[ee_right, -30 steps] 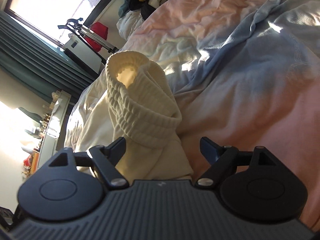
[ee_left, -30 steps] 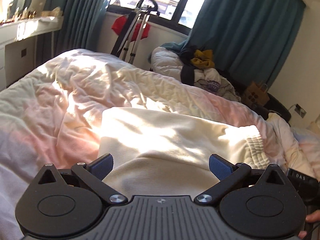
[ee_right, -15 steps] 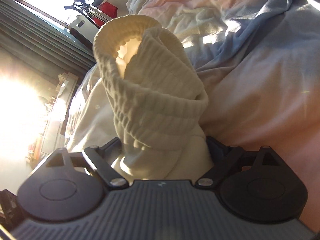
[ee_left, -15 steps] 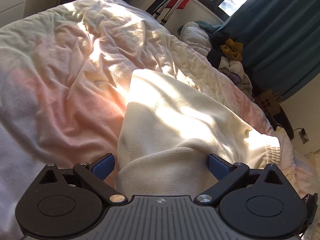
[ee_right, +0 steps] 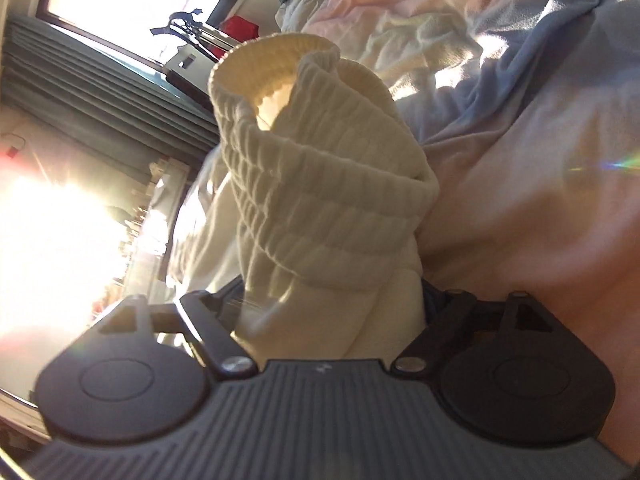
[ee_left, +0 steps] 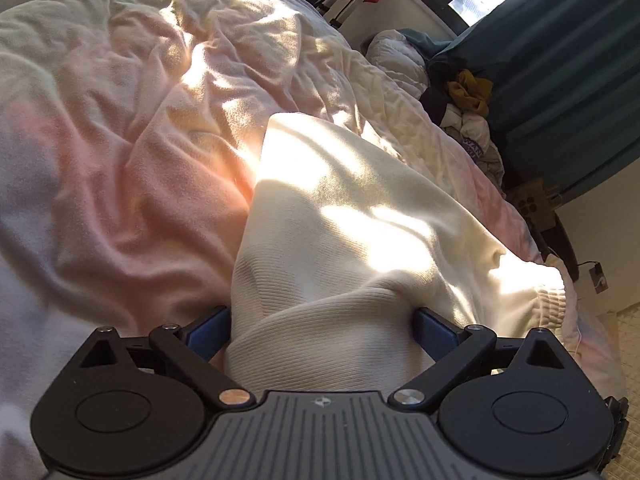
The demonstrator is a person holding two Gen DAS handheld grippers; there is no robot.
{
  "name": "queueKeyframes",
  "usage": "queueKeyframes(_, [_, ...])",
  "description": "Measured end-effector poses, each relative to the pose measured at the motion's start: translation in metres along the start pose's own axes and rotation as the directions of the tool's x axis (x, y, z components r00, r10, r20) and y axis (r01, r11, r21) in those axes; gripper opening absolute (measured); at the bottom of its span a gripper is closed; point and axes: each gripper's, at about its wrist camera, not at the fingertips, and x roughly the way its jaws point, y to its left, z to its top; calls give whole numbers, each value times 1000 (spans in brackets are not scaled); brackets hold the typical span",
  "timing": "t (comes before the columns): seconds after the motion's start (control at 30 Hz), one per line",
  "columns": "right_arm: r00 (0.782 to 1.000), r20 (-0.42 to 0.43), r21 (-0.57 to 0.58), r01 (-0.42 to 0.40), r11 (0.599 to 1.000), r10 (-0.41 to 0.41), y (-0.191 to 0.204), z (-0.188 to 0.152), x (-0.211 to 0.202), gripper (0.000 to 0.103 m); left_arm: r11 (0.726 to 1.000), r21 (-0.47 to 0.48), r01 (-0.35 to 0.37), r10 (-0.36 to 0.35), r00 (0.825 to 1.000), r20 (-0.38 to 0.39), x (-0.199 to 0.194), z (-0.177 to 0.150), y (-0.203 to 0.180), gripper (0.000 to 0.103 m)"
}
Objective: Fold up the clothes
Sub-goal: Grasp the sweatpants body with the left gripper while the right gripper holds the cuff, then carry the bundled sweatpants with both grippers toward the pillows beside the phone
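Cream garment (ee_left: 352,216): lies across the bed (ee_left: 120,168), one end drawn up toward each gripper. Left gripper (ee_left: 320,330): fingers (ee_left: 208,330) spread wide, a thick fold bunched between them and touching both. Right gripper (ee_right: 332,304): fingers narrower, closed against the ribbed waistband (ee_right: 320,168), which stands upright between them. Compared with one second ago, both views sit closer to the fabric and the right fingers have closed in. Judgement: grasp established; the cloth appears ready to be lifted and carried over for a fold.
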Motion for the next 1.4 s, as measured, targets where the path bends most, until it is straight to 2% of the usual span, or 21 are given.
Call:
queueKeyframes(0.07, [1000, 5, -8, 25, 1000, -25, -1, -1, 3, 69, 1000, -23, 14, -14, 1000, -2, 0, -1, 2, 92])
queueKeyframes(0.17, [1000, 25, -1, 17, 1000, -17, 0, 0, -2, 57, 999, -37, 16, -15, 1000, 5, -1, -1, 3, 85])
queueKeyframes(0.27, [999, 42, 1, 4, 1000, -4, 1, -2, -8, 50, 999, -45, 13, -13, 1000, 13, -3, -1, 4, 78])
queueKeyframes(0.5, [998, 66, 3, -14, 1000, 14, 6, -2, -14, 45, 999, -42, 17, -15, 999, 42, -11, -1, 3, 62])
queueKeyframes(0.63, [995, 90, 2, -35, 999, 35, 10, -1, -19, 41, 999, -22, 25, -23, 997, 74, -19, -2, -2, 49])
queueKeyframes(0.83, [984, 136, 36, -122, 992, 116, 25, 4, -40, 36, 996, -15, 93, -91, 990, 105, -40, -1, -14, 41])
queueKeyframes(1.1, [938, 294, 70, -212, 975, 183, 29, 25, -127, 36, 975, 54, 217, -221, 971, 89, -65, -15, -91, 40])
queueKeyframes(1.23, [897, 394, 64, -243, 968, 199, 16, 32, -189, 36, 953, 107, 283, -292, 953, 77, -70, -34, -149, 40])
queueKeyframes(1.4, [844, 500, 50, -249, 967, 191, -8, 39, -271, 36, 913, 176, 368, -379, 925, 32, -65, -67, -227, 40])
